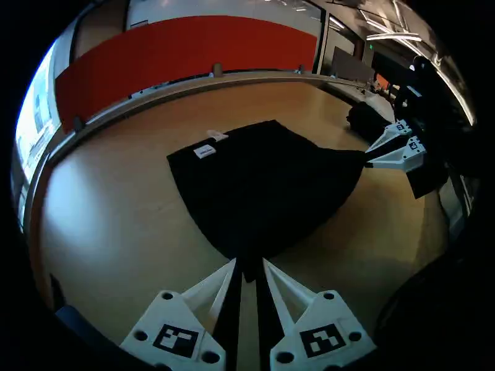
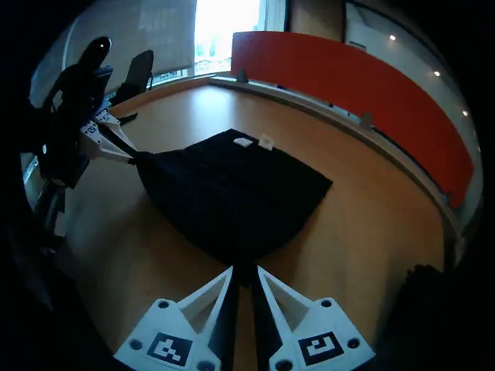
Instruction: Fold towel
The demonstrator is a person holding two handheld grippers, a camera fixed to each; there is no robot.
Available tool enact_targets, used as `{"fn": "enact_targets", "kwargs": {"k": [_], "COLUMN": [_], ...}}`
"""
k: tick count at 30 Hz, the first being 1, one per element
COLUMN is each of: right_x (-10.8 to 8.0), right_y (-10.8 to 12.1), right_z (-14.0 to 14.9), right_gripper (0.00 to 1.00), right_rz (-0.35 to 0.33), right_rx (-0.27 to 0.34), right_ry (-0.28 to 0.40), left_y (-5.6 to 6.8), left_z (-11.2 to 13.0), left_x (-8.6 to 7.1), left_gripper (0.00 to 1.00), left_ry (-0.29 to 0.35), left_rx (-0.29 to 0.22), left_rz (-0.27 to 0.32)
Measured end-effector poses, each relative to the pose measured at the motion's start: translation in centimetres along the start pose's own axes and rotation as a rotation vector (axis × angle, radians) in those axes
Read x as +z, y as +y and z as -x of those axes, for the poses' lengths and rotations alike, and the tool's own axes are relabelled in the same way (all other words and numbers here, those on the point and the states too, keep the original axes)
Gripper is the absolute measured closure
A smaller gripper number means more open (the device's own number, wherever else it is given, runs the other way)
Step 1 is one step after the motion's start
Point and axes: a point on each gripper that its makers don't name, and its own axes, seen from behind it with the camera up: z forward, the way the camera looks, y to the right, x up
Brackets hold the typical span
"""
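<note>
Left gripper view: the left claw (image 1: 249, 264) is pinching a corner of the limp black towel (image 1: 260, 185), lying spread on the smooth wooden bench (image 1: 111, 210); at 3 o'clock the right claw (image 1: 369, 158) is nipping another corner. Right gripper view: a bright window (image 2: 226, 31) is glowing at 12 o'clock; bare wood is ringing the towel.
</note>
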Motion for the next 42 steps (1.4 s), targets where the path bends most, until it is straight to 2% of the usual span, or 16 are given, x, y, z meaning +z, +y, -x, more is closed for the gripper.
{"fn": "enact_targets", "kwargs": {"k": [6, 18, 24, 31, 42], "right_x": [-1.9, -5.1, -6.3, -7.5, -8.9], "right_y": [0.0, -0.4, -0.6, -1.1, -1.7], "right_z": [-1.3, -3.2, -3.6, -4.3, -4.9], "right_gripper": [0.87, 0.87, 0.87, 0.87, 0.87], "right_rz": [0.003, 0.006, 0.009, -0.001, -0.009], "right_rx": [-0.002, -0.017, -0.023, -0.018, -0.032], "right_ry": [0.013, 0.037, 0.038, 0.048, 0.050], "left_y": [0.3, 0.8, 1.6, 2.2, 2.9], "left_z": [-1.4, -4.0, -4.5, -4.8, -4.9], "left_x": [-1.5, -4.7, -6.0, -7.4, -8.6], "left_gripper": [0.86, 0.86, 0.86, 0.86, 0.86], "left_ry": [0.019, 0.064, 0.068, 0.079, 0.085], "left_rx": [-0.001, -0.038, -0.036, -0.057, -0.072], "left_rz": [-0.008, -0.011, -0.008, -0.006, 0.000]}}
